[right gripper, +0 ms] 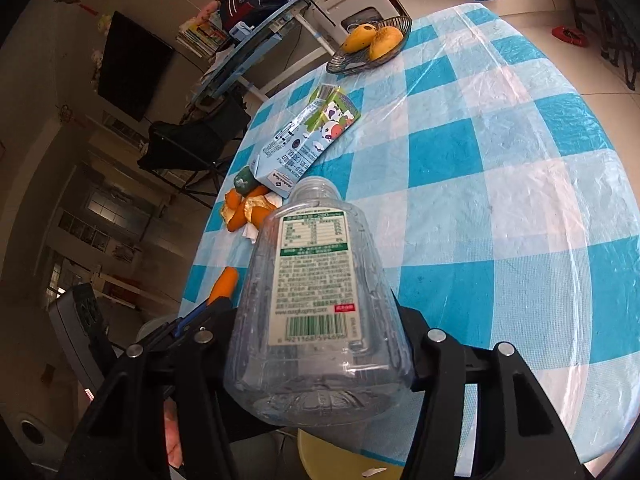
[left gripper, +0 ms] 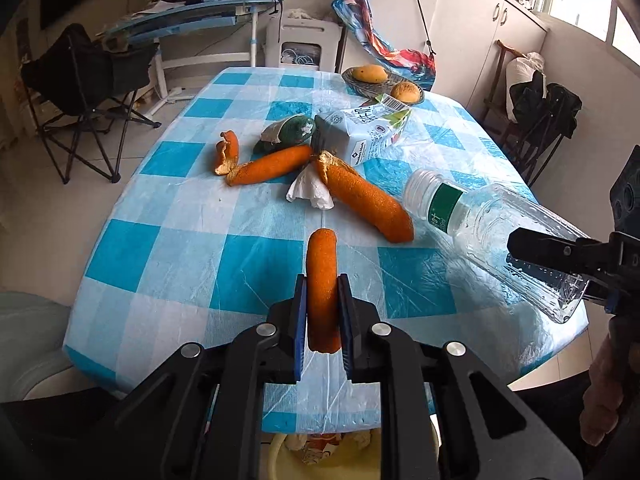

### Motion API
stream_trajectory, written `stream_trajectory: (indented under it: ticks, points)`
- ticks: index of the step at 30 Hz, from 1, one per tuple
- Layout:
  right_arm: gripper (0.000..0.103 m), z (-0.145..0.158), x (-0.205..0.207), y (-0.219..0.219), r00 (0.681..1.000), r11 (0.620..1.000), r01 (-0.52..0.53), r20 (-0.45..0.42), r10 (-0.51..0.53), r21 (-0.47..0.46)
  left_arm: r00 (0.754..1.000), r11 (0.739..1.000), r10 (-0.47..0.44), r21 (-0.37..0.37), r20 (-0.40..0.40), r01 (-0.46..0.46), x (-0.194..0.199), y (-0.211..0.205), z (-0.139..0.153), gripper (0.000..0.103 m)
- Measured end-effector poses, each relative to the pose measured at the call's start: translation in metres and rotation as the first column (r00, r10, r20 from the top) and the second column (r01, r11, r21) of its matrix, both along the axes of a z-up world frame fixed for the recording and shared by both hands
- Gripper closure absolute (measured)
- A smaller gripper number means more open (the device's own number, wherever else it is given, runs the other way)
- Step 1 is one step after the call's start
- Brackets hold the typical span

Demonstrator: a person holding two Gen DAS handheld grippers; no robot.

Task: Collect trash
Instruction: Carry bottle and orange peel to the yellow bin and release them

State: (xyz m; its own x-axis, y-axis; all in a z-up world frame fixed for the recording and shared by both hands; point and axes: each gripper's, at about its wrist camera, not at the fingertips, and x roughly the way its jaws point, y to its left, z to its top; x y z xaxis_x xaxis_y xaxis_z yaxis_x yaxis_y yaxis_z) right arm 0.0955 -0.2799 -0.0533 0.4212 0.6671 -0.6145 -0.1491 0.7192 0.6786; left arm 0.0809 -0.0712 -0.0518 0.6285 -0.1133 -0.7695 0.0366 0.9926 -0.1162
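Milk carton [left gripper: 362, 130] — "Member's Mark" lettering

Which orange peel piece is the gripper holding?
The straight orange peel piece nearest the camera, pinched between the left gripper's blue pads. The other peel pieces, like the long one beside the crumpled tissue, lie loose on the checked tablecloth.

A glossy, crinkled plastic checked cloth [left gripper: 192, 240] covers the bench. The bottle [right gripper: 316, 312] is clear ribbed plastic with a paper label; at twelve o'clock the orange peel [left gripper: 322, 280] looks matt and pitted between matt black plastic claw arms.
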Motion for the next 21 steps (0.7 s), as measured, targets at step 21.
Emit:
stream_trajectory:
  ticks: [21]
  points:
    - [0.047, 0.002, -0.104, 0.033, 0.987, 0.981, -0.156, 0.042, 0.153, 0.111, 0.999, 0.998, -0.048, -0.028, -0.017, 0.047, -0.100, 0.008, 0.006, 0.089]
